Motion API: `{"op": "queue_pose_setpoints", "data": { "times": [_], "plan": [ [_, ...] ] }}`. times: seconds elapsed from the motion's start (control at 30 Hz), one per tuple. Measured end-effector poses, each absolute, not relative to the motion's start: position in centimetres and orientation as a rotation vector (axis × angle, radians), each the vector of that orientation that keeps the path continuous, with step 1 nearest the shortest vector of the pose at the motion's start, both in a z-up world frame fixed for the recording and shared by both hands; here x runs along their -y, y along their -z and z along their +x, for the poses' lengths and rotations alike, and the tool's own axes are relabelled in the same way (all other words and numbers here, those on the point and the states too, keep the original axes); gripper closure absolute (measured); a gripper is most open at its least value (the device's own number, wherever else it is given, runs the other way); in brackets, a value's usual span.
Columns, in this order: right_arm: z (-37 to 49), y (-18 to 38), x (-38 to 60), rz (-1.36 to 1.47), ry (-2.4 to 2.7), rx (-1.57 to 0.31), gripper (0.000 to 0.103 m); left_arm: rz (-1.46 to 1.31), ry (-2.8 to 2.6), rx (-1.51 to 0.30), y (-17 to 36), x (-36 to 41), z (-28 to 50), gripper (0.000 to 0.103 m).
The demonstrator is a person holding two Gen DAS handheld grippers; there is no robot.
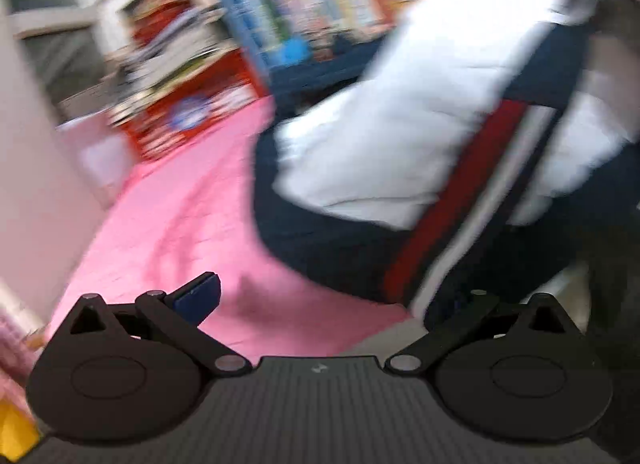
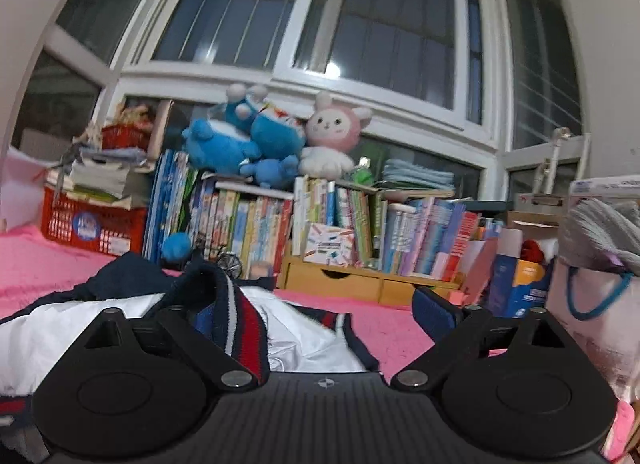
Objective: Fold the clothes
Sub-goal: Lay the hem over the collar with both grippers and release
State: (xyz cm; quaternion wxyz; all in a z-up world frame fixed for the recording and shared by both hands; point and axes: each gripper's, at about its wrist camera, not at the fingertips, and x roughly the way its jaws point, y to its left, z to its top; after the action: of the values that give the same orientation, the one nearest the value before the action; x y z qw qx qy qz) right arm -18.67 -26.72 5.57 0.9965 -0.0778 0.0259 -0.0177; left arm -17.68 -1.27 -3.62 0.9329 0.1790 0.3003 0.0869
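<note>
Nearest the onlooker, the right gripper (image 2: 320,304) stands with its jaws spread wide and nothing between the pads; the jacket's striped collar (image 2: 240,328) lies just below and beside its left finger, not pinched. The left gripper (image 1: 320,292) is likewise spread, with only one blue pad (image 1: 198,298) clearly visible; the view is smeared and its other finger is lost against the cloth, so contact there cannot be confirmed.

The jacket (image 1: 380,151), white body with navy trim, lies bunched on the pink blanket (image 1: 168,223), not yet flat.

Hazards, in my judgement:
- A blind regrasp may catch two layers and lock in a crooked fold.
- A wide sweep may strike the row of books (image 2: 256,223) or the red basket (image 2: 92,227) beyond.
- The plush toys (image 2: 256,143) on top could topple.
</note>
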Motion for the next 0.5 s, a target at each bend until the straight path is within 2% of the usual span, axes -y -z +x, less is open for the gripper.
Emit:
{"op": "queue_pose_setpoints", "data": {
  "times": [0.17,0.4,0.5],
  "plan": [
    [-22.1,-1.5,29.6,-0.22,0.054,-0.135,0.001,0.238,-0.213,-0.553,0.6,-1.4,-19.8,0.0],
    [-25.6,5.2,30.6,-0.358,0.157,-0.246,0.0,0.248,-0.236,-0.464,-2.1,-1.5,-22.4,0.0],
    [-26.3,5.5,30.8,-0.344,0.203,-0.232,0.0,0.285,-0.242,-0.444,-3.4,-0.9,-22.3,0.0]
  ]
}}
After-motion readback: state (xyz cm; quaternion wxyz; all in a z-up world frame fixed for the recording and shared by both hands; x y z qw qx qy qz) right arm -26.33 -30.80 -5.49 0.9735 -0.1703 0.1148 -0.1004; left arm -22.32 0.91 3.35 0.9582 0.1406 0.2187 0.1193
